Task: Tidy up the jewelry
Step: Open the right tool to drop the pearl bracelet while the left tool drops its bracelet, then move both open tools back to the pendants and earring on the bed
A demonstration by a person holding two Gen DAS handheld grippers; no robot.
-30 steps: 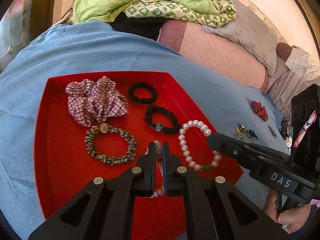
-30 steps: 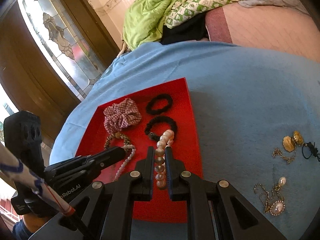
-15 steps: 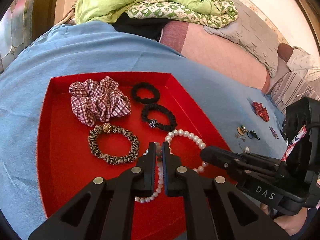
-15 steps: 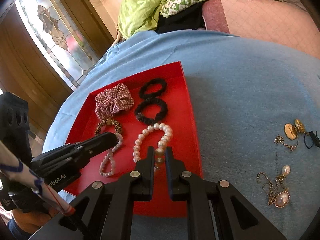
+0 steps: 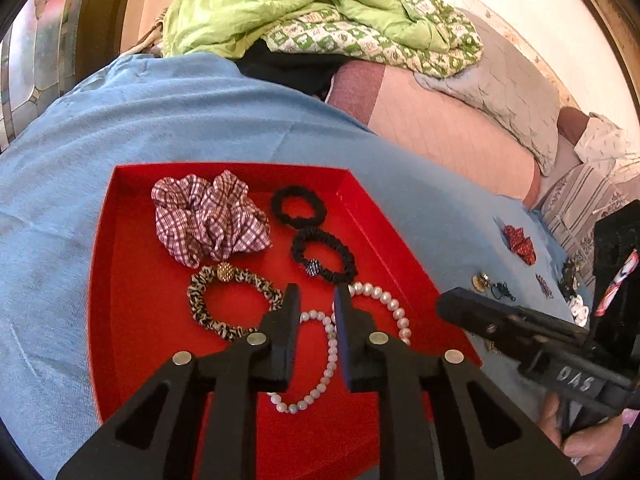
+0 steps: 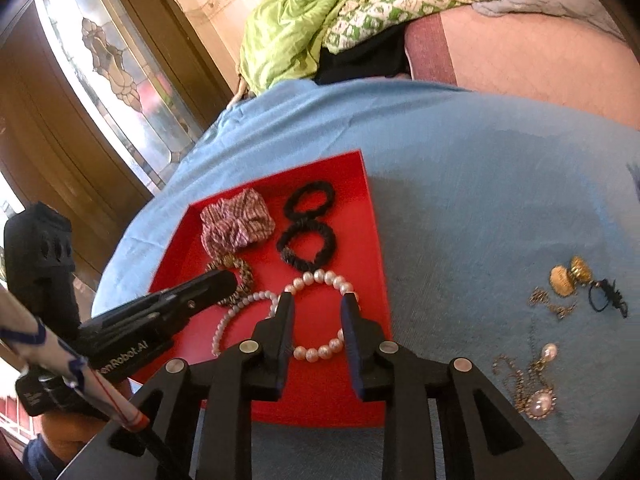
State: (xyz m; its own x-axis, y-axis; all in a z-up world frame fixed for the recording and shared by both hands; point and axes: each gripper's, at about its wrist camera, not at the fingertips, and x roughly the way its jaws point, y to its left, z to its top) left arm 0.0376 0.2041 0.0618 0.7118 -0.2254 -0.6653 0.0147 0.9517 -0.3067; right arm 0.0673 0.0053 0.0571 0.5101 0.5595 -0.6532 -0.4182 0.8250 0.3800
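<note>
1. Lying flat in the red tray [image 5: 120,280] we see two pearl bracelets: a small-bead pearl bracelet [image 5: 328,364] at the near side and a large-bead pearl bracelet [image 6: 320,280] beside it, both spread in open loops on the tray floor.
2. Our left gripper [image 5: 316,308] hangs over the small-bead loop, angled down, its jaws opening; beads show through the gap, but the pads do not press on them.
3. Our right gripper [image 6: 316,312] points down over the large-bead loop, jaws likewise opening, with the loop spanning the gap and lying free of both pads.
4. Each gripper shows in the other's view, coming in from the side, their tips near each other over the tray's near half.
5. Farther back in the tray lie a checked scrunchie [image 5: 208,216], a leopard-print hair tie [image 5: 232,304] with a gold bead, and two black hair ties [image 5: 298,208], the nearer one carrying a dark bead.
6. Outside the tray, on the blue cloth [image 6: 480,180], we see gold earrings [image 6: 568,276], a thin chain and a pearl pendant [image 6: 540,402], well apart from the tray.
7. A green quilt [image 5: 280,0] is heaped at the far end.
</note>
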